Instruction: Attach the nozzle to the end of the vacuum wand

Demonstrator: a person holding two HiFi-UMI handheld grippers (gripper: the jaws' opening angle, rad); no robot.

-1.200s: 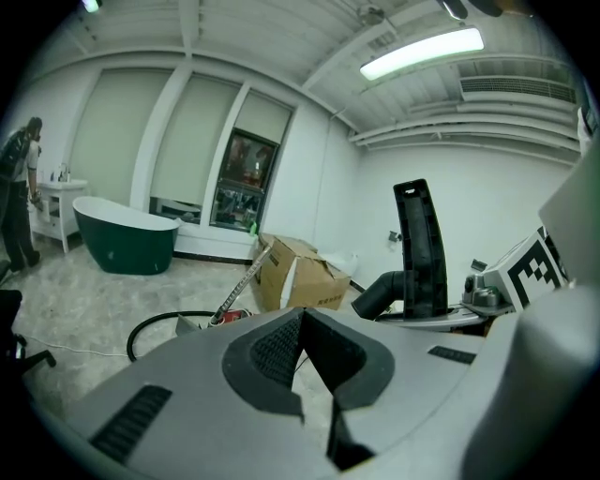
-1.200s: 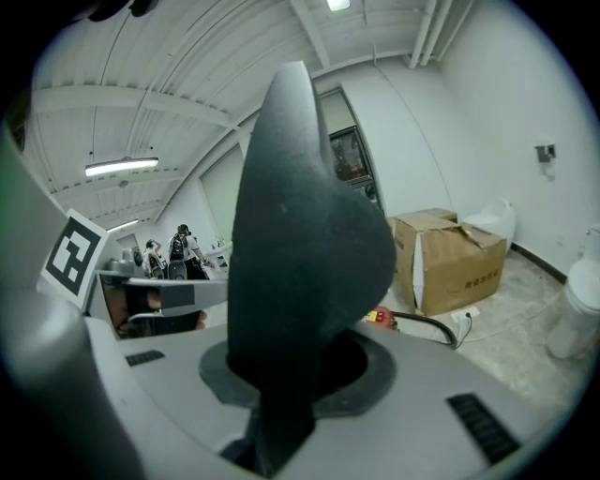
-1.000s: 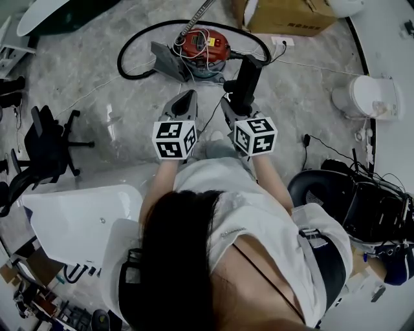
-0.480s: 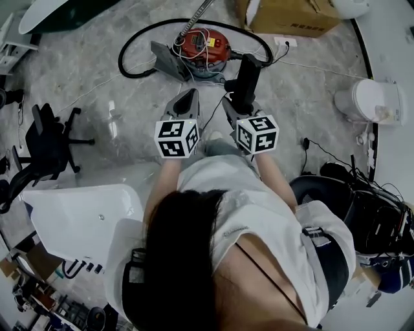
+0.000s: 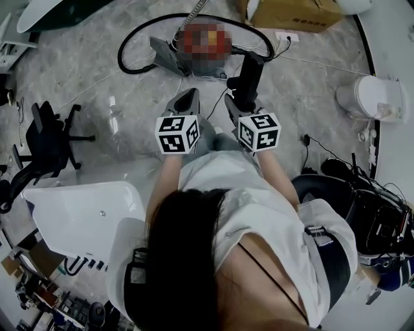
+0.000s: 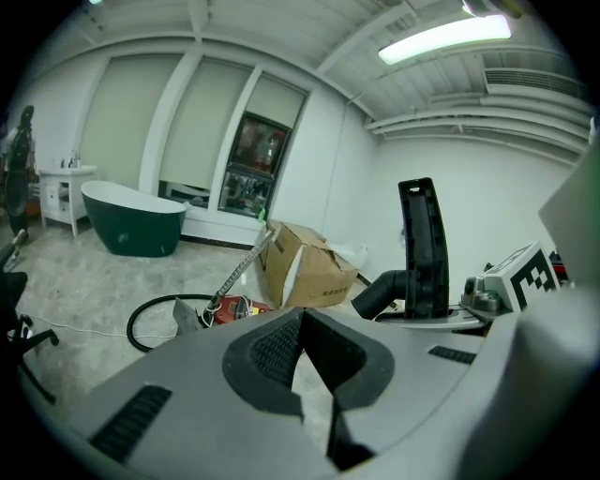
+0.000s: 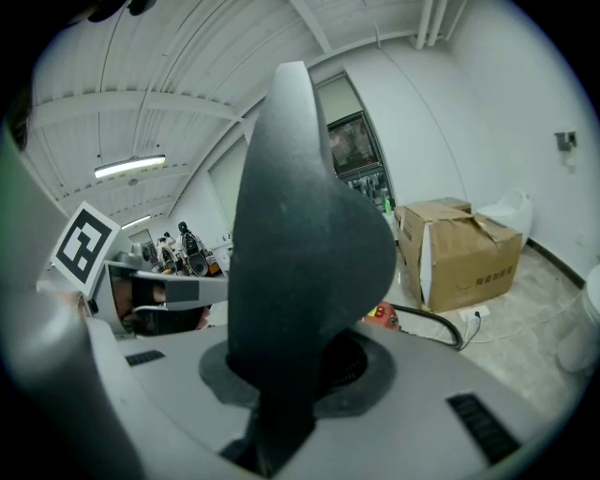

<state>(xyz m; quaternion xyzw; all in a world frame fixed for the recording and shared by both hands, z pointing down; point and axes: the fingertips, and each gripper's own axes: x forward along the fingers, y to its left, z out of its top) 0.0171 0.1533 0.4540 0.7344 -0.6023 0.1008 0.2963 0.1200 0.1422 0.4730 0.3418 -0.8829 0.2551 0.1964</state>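
The black nozzle (image 5: 248, 76) stands upright in my right gripper (image 5: 240, 103), whose jaws are shut on its lower part. In the right gripper view the nozzle (image 7: 300, 234) fills the middle above my right gripper (image 7: 291, 380). My left gripper (image 5: 186, 102) is shut and holds nothing; in its own view the pads of my left gripper (image 6: 302, 317) meet. From there the nozzle (image 6: 422, 248) shows at the right. The metal wand (image 5: 197, 9) rises from the red vacuum canister (image 6: 234, 309) on the floor ahead, with the black hose (image 5: 132, 45) looped around it.
A grey floor head (image 5: 165, 57) lies beside the canister. A cardboard box (image 5: 291, 16) stands at the back, a white tub (image 5: 77, 220) and a black chair (image 5: 52, 139) to the left, and a white round fixture (image 5: 369, 97) to the right. Cables cross the floor.
Both grippers have sunk slightly. The nozzle stays clamped in the right gripper and the left one stays shut and empty.
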